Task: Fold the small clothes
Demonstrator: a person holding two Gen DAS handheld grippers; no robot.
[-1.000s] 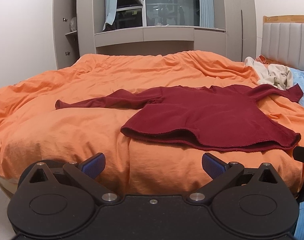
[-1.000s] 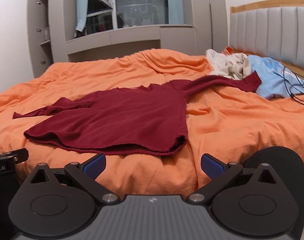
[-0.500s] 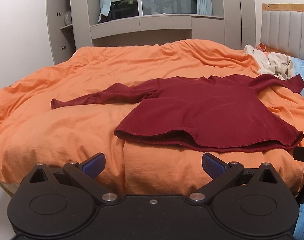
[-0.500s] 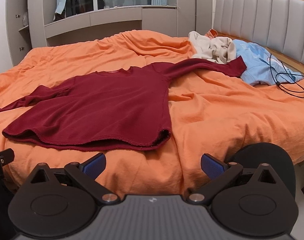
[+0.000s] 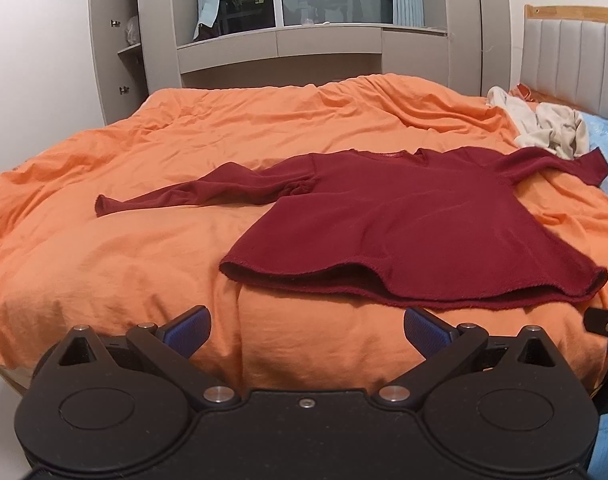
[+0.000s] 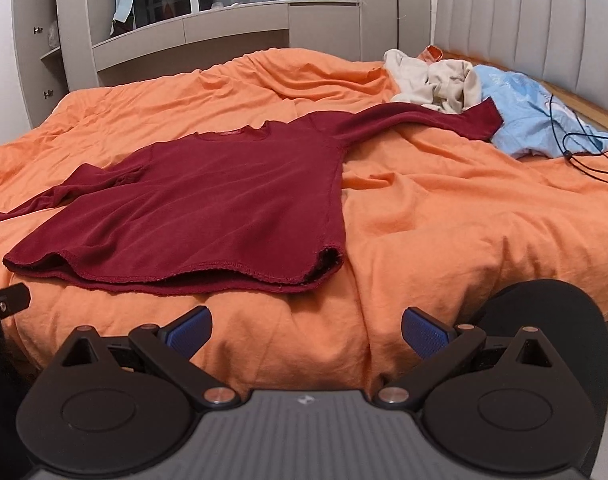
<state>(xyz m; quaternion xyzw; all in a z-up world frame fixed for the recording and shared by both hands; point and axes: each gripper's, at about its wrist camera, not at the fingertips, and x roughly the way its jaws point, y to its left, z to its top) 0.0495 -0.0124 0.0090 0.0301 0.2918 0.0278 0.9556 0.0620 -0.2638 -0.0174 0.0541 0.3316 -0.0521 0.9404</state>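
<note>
A dark red long-sleeved top [image 5: 403, 220] lies spread flat on the orange bedcover [image 5: 124, 260], hem toward me, sleeves stretched left and right. It also shows in the right wrist view [image 6: 208, 208]. My left gripper [image 5: 307, 330] is open and empty, held short of the bed's near edge, below the hem's left part. My right gripper [image 6: 305, 330] is open and empty, below the hem's right corner. Neither touches the top.
A beige garment pile [image 6: 435, 80] and a light blue cloth [image 6: 539, 120] with a black cable [image 6: 583, 156] lie at the bed's head, by the padded headboard [image 6: 523, 20]. Grey cabinets [image 5: 304, 48] stand beyond the bed. A black round object [image 6: 543, 320] sits beside my right gripper.
Both grippers have risen and tilted down toward the bed, so the top appears lower and closer. Both stayed open. The top has not moved.
</note>
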